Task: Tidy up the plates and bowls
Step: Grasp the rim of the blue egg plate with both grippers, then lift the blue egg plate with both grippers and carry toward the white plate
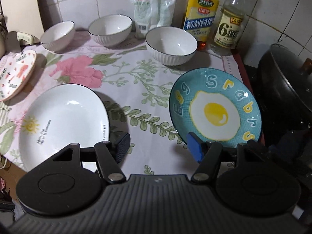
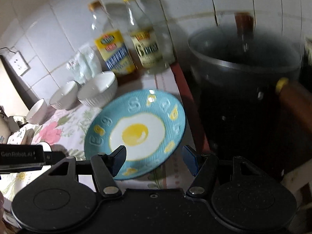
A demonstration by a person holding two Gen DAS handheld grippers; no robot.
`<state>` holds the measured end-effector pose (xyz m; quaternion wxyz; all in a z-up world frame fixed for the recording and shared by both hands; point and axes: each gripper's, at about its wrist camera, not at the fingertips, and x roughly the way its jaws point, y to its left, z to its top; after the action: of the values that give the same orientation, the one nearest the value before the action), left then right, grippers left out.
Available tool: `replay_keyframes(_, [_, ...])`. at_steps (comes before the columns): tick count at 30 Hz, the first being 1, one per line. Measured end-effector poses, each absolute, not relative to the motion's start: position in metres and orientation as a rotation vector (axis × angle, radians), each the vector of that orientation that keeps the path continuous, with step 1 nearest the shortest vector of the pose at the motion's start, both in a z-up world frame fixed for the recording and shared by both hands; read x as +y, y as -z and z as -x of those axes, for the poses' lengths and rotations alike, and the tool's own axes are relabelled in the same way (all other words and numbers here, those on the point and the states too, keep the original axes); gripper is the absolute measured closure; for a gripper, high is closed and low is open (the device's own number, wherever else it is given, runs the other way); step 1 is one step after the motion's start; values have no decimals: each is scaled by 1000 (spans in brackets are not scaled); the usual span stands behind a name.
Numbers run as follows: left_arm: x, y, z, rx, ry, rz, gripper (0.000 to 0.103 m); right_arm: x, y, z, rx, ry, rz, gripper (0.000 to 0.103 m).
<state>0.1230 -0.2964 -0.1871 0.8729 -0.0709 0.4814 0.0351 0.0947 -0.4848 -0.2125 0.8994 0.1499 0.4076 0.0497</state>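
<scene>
A blue plate with a fried egg picture (image 1: 214, 107) lies at the right of the floral cloth; it also shows in the right wrist view (image 2: 136, 130). A white plate with a sun drawing (image 1: 64, 119) lies at the left front, and a pink patterned plate (image 1: 15, 74) at the far left. Three white ribbed bowls (image 1: 171, 45) (image 1: 110, 29) (image 1: 57, 35) stand along the back. My left gripper (image 1: 158, 148) is open and empty, above the cloth between the white and blue plates. My right gripper (image 2: 154, 160) is open and empty, its jaws over the blue plate's near edge.
Two bottles with yellow caps (image 1: 201, 13) (image 1: 230, 21) and white bags (image 1: 152, 9) stand against the tiled wall. A black wok with a glass lid (image 1: 286, 89) sits right of the cloth (image 1: 136, 89); it fills the right of the right wrist view (image 2: 243, 97). The left gripper's body (image 2: 21, 156) shows at the left.
</scene>
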Motion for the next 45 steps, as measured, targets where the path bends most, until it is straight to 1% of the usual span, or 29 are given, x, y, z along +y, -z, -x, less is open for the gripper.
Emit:
replay_keyframes(9, [-301,213,-153,1077,-74,182,42,-489,241,-112,910,-9,-341,34])
replay_keyframes(10, [-301,215,-157,1084,-67,189,43,-490,243,-115,915,-6,-352,34])
replay_keyframes(11, [-300,217,-160,1086,-50,208,50,-490,244,-117,920,-3,-360,34])
replay_keyframes(14, [-297,223,-169,1083,-30,243,59,-490,250,-126,931,7,-369,36])
replay_keyframes(15, [-297,225,-173,1090,-38,233,61,-489,252,-128,937,8,-370,40])
replay_keyframes(16, [-296,227,-175,1096,-38,228,67,-489,253,-130,946,8,-370,48])
replay_keyframes(17, [-295,229,-177,1101,-35,227,70,-487,253,-133,957,3,-359,52])
replay_keyframes(19, [-293,232,-180,1107,-28,238,73,-480,252,-138,985,-23,-321,65])
replay_keyframes(21, [-289,235,-180,1105,-10,261,77,-476,252,-142,1004,-5,-307,66])
replay_keyframes(26, [-292,237,-184,1104,32,268,91,-481,252,-142,1015,17,-338,71])
replay_keyframes(35, [-298,243,-187,1113,24,270,88,-481,253,-140,993,16,-344,71])
replay_keyframes(37, [-300,242,-188,1115,24,248,88,-483,252,-140,1001,18,-347,76])
replay_keyframes(40, [-302,237,-188,1115,23,206,88,-493,249,-142,1035,26,-453,82])
replay_keyframes(45, [-304,218,-179,1063,-22,108,93,-488,240,-140,1081,-64,-487,82])
